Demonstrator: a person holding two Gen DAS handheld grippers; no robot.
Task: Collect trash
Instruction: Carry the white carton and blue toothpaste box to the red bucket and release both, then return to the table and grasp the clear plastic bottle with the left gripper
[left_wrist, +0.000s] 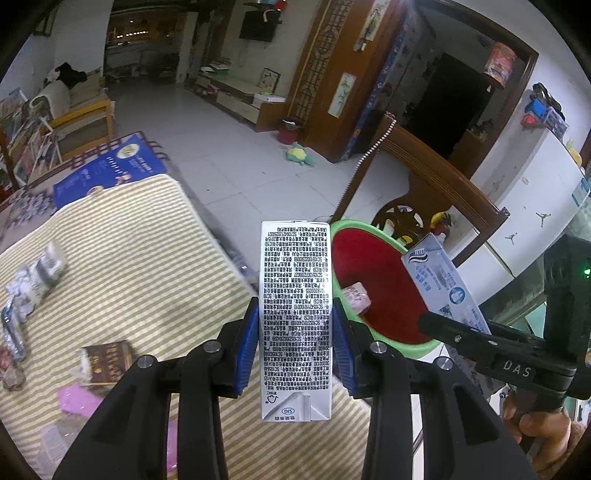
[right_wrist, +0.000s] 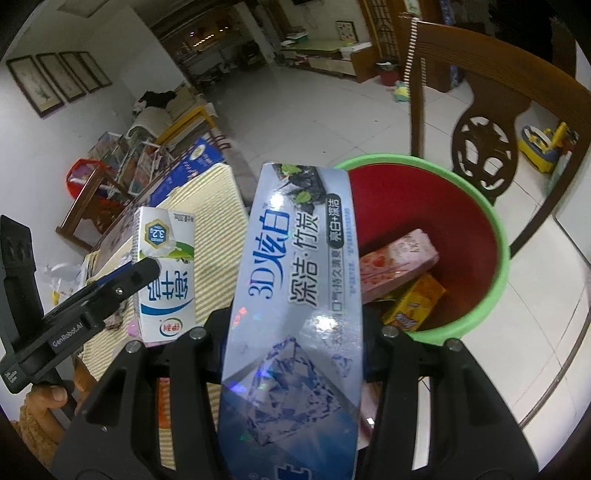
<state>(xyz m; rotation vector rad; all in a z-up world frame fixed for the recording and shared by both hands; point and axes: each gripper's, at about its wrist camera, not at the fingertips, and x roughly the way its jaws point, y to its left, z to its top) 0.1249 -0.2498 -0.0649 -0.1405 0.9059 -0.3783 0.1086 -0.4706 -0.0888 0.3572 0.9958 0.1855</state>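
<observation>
In the left wrist view my left gripper (left_wrist: 295, 325) is shut on a white milk carton (left_wrist: 293, 280), its blue pads (left_wrist: 248, 347) pressing both sides. The carton hangs at the near rim of a red bin with a green rim (left_wrist: 424, 345). My right gripper (right_wrist: 295, 332) is shut on a long blue-grey toothpaste box (right_wrist: 291, 266), which hides its pads. That box points over the bin's green rim (right_wrist: 498, 229). Inside the bin lie a pink box (right_wrist: 399, 262) and a yellow packet (right_wrist: 413, 302). The right wrist view also shows the milk carton (right_wrist: 166, 280) to the left.
A table with a striped cloth (left_wrist: 129, 258) holds crumpled wrappers (left_wrist: 33, 288), a brown box (left_wrist: 107, 362), a pink item (left_wrist: 77, 402) and a blue box (left_wrist: 110, 170). A wooden chair (right_wrist: 487, 110) stands right behind the bin. A tiled floor lies beyond.
</observation>
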